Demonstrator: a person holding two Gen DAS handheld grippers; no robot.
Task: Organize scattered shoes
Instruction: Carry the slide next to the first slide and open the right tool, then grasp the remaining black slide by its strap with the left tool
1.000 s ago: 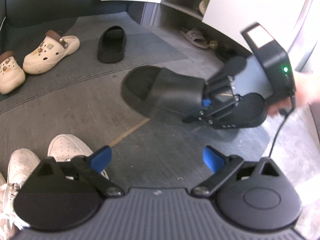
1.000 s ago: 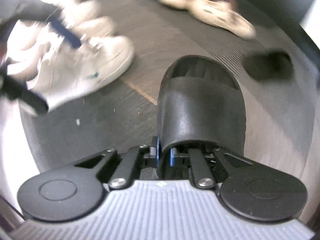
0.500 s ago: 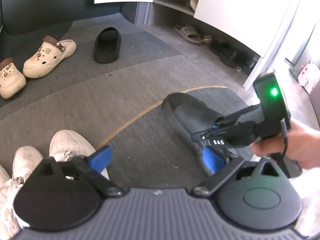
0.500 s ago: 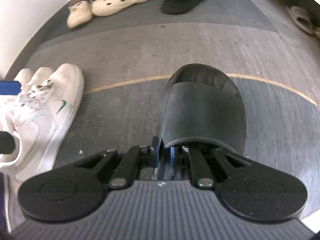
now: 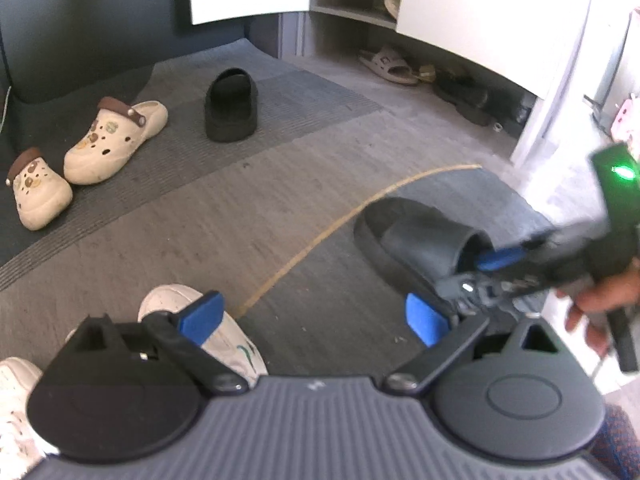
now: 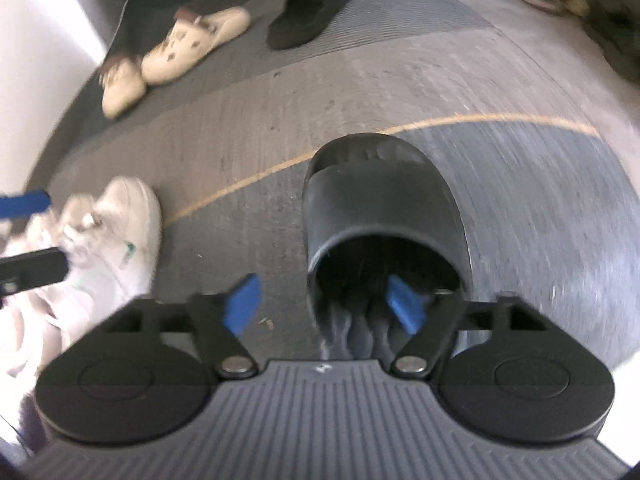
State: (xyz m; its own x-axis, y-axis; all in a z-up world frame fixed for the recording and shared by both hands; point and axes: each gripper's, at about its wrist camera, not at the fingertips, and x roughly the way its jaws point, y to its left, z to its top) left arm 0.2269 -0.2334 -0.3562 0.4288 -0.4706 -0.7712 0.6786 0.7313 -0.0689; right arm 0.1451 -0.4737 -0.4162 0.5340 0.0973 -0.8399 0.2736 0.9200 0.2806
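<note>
Slide, black moulded rubber slide sandal (image 6: 382,216), flat on grey carpet near its yellow line, right gripper (image 6: 324,304) jaws opening astride the strap edge (no pad pressing); left gripper (image 5: 316,318) wide, empty; likely light, flexible, best pinched by strap.

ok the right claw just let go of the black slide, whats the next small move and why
Probably draw the right claw straight back off the black slide. Its jaws are opening, the slide sits flat on the floor, yet one blue pad is inside the strap opening. Clearing it first avoids dragging the slide; its mate, the other black slide, lies farther away.
</note>
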